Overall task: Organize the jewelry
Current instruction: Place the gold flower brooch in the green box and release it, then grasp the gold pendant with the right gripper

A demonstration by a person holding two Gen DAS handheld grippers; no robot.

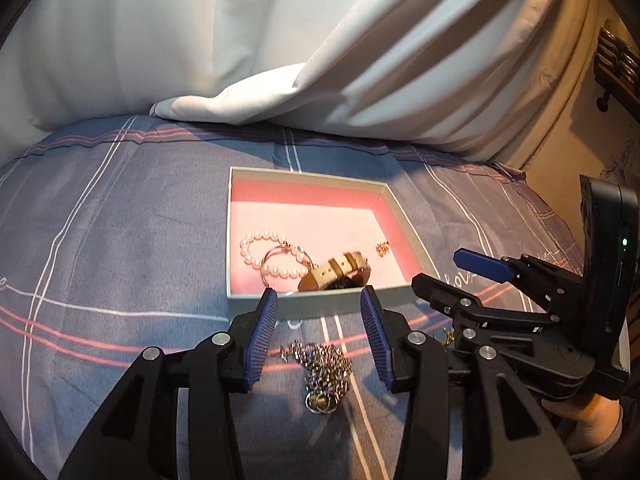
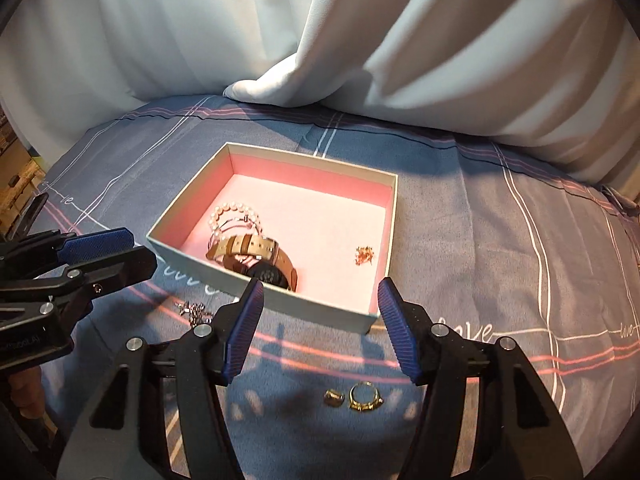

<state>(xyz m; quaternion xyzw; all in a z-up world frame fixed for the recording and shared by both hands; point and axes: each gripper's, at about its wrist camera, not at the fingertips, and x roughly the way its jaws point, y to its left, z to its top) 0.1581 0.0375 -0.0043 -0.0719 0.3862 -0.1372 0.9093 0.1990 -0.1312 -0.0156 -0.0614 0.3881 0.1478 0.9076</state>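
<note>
An open box [image 1: 304, 304] with a pink lining [image 2: 280, 300] sits on the bed. Inside lie a pearl bracelet [image 1: 256, 246], a watch with a tan strap [image 1: 340, 274] [image 2: 256, 254] and a small gold piece [image 1: 383, 249] [image 2: 364, 256]. A silver chain necklace with a pendant [image 1: 324, 372] lies on the blanket between my left gripper's [image 1: 320, 304] open fingers. Two gold rings [image 2: 354, 398] lie on the blanket between my right gripper's [image 2: 320, 292] open fingers. Both grippers are empty, just in front of the box.
The bed has a blue-grey blanket [image 1: 100, 240] with pink and white stripes. White pillows [image 1: 280, 40] lie behind the box. My right gripper [image 1: 500, 280] shows at the right of the left wrist view; my left gripper [image 2: 80, 256] shows at the left of the right wrist view.
</note>
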